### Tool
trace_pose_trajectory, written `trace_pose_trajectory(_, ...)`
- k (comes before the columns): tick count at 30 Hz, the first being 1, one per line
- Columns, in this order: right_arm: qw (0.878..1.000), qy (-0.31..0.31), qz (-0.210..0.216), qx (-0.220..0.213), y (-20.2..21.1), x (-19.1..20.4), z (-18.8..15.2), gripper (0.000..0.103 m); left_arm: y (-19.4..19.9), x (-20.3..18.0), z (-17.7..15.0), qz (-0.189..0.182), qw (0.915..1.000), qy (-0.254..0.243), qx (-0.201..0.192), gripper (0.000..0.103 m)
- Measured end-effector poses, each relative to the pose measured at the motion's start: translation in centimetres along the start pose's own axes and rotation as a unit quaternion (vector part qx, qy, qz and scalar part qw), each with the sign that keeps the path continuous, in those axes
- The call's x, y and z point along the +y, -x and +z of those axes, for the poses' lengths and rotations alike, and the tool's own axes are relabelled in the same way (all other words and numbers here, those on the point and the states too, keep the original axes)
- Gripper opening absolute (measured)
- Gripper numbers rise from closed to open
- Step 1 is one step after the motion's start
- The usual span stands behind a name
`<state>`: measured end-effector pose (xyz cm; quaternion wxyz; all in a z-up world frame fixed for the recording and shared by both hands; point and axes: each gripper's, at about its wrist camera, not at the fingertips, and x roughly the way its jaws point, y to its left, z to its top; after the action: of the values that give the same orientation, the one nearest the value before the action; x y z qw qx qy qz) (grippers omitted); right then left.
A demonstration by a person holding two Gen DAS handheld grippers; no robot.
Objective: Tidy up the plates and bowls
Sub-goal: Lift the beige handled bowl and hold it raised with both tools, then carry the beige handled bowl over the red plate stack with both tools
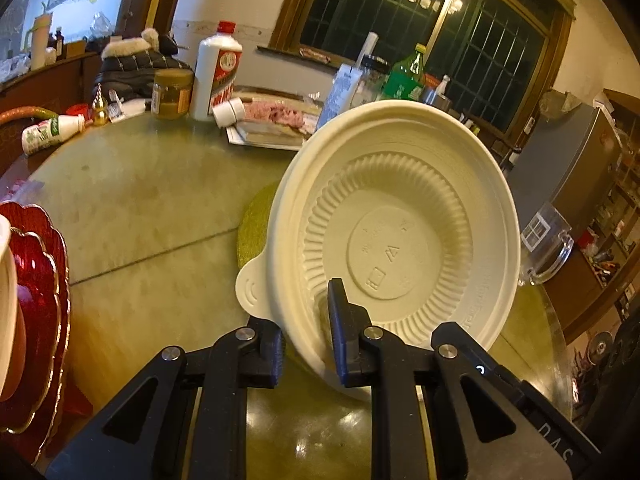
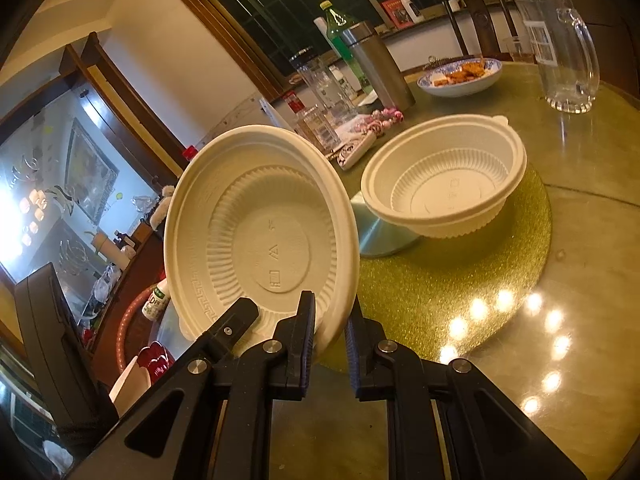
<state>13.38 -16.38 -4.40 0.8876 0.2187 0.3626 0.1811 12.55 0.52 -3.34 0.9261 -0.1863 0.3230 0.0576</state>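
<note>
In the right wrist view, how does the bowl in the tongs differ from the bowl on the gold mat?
The held bowl stands on edge, pinched at its rim by the right tongs; the mat bowl lies free, opening upward. Both are white and ribbed.

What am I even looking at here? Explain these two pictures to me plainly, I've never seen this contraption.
A person holds two hand-held pinchers, each with a camera looking along its black fingers. One picture is from the left gripper, shut on the rim of a tilted white bowl. The other is from the right gripper, shut on a second white bowl. Beyond it a third bowl leans on a small stand on a gold mat. The round table also carries a glass pitcher, bottles and a dish of food.
</note>
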Motion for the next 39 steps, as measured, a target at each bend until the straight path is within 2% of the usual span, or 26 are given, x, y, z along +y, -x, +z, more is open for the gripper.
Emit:
trace_pose_trajectory(4,1.0,0.004,0.012,-0.011,0.6,0.4,0.3,0.014,1.5,-0.3,0.4,0.022,0.9997,0.001,-0.014,0.017)
trace_pose_trajectory(8,0.999,-0.005,0.04,0.009,1.1,1.5,0.3,0.014,4.2,0.7,0.7,0.047,0.9986,0.014,-0.021,0.017)
trace_pose_trajectory(11,0.998,0.011,0.06,0.011,2.1,3.5,0.0,0.014,6.8,1.6,1.2,0.062,0.9972,0.02,-0.036,0.017)
trace_pose_trajectory(21,0.992,0.071,0.105,-0.002,7.0,10.6,-2.6,0.014,14.1,6.1,1.4,0.063,0.9939,0.059,-0.069,0.017)
trace_pose_trajectory(30,0.985,0.108,0.128,0.034,6.9,16.2,-5.1,0.015,16.7,11.6,2.3,0.071,0.9932,0.078,-0.049,0.017)
trace_pose_trajectory(39,0.976,0.122,0.152,0.096,3.7,20.5,-6.9,0.016,17.8,16.5,2.7,0.083,0.9907,0.105,-0.021,0.017)
